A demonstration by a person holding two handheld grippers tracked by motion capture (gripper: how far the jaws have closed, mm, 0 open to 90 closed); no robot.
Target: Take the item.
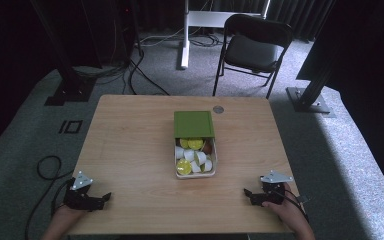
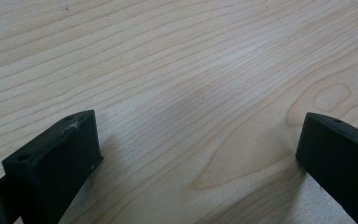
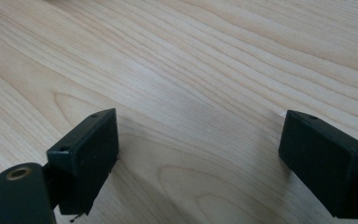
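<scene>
Right gripper hovering low over the wooden table, black jaws spreading wide apart, nothing sitting between them

Dim, grainy high view with dark edges; both gripper views brighter, soft-focused, faintly shadowed.

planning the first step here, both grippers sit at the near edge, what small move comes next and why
Probably bring the right gripper forward toward the white box at the table's middle. Both grippers rest open and empty on bare wood, and the green lid sits slid back, leaving the yellow and white pieces exposed.
</scene>
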